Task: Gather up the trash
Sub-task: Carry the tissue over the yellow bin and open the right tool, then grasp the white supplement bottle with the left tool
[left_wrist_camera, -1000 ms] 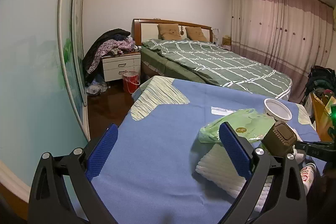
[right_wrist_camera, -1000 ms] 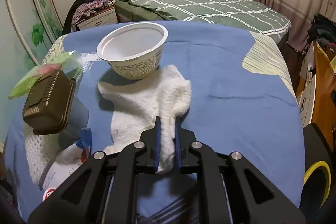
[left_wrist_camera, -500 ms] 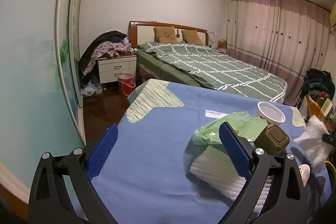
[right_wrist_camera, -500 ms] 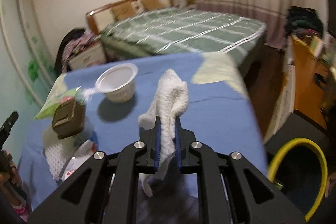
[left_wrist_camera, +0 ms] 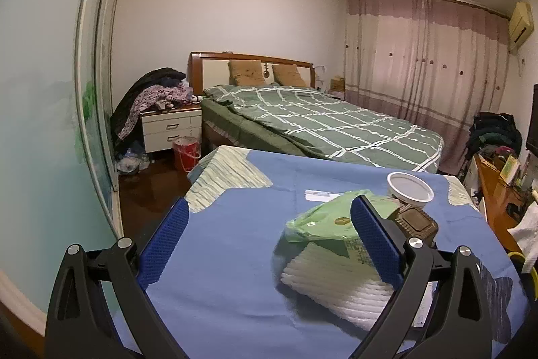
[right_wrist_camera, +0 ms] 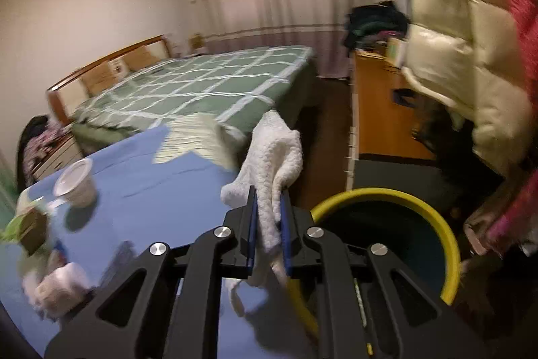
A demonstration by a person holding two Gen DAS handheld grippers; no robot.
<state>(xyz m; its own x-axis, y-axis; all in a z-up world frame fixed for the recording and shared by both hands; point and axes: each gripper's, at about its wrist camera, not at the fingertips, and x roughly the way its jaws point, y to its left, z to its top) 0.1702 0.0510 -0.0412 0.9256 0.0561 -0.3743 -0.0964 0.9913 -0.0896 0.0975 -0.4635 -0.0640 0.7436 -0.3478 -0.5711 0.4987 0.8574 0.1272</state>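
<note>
Right gripper (right_wrist_camera: 268,224) clenched on a white cloth (right_wrist_camera: 274,157) beside a yellow-rimmed bin (right_wrist_camera: 450,244) — left gripper (left_wrist_camera: 269,241) released, jaws wide.

Fluffy white terry cloth (right_wrist_camera: 274,153); smooth blue fabric tablecloth (left_wrist_camera: 235,258).

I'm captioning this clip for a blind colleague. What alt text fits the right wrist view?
The right tool is shut on a white fluffy cloth, held up beside a yellow-rimmed bin. To the left, a blue-covered table holds a white cup; a green checked bed lies behind.
</note>
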